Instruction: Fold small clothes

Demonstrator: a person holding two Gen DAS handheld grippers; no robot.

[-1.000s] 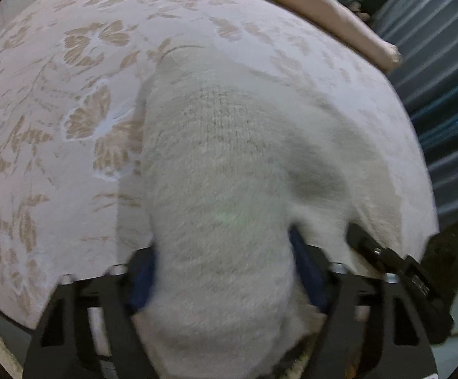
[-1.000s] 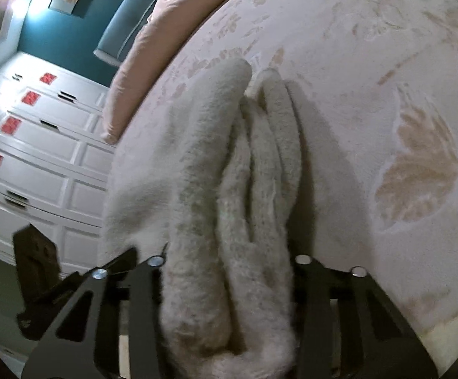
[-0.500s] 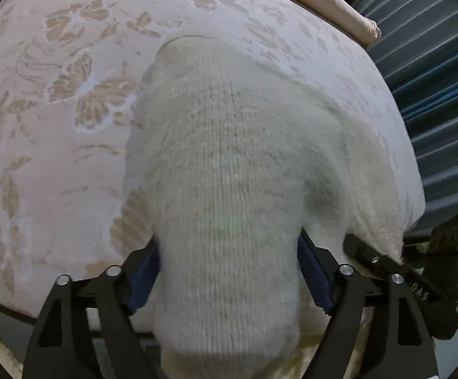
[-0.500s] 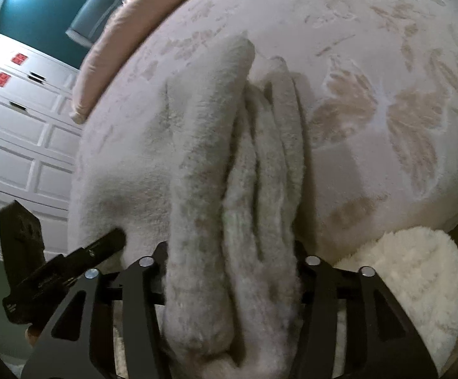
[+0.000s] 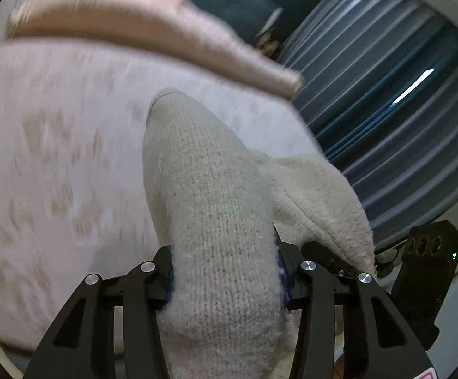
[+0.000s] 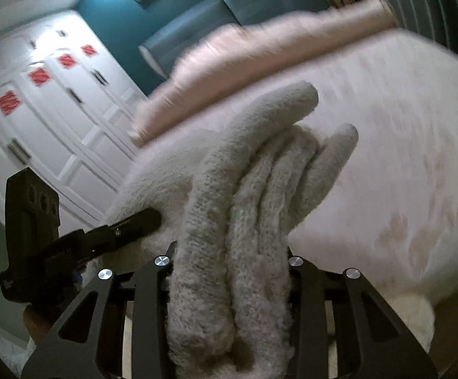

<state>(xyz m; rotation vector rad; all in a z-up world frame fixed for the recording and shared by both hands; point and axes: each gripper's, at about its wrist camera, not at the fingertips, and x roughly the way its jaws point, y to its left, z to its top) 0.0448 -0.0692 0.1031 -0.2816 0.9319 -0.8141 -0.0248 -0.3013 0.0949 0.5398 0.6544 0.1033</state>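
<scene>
A cream knitted garment (image 5: 210,195) is bunched and held off the bed. My left gripper (image 5: 224,271) is shut on one thick fold of it. My right gripper (image 6: 229,271) is shut on another part of the garment (image 6: 248,183), gathered in several ridged folds. Each gripper shows in the other's view: the right gripper (image 5: 333,259) at the garment's right edge, the left gripper (image 6: 128,227) at its left edge. The fingertips are hidden by the knit.
The bed (image 5: 55,158) has a pale cover with tan flower prints. A pink pillow (image 5: 153,31) lies along its far edge. Grey-blue curtains (image 5: 402,110) hang to the right. White wardrobe doors (image 6: 39,110) stand to the left. A fluffy white rug (image 6: 402,315) lies below the bed.
Both grippers have lifted and tilted upward with the garment; the bed has dropped lower in view and more of the room shows. Both views are motion-blurred.
</scene>
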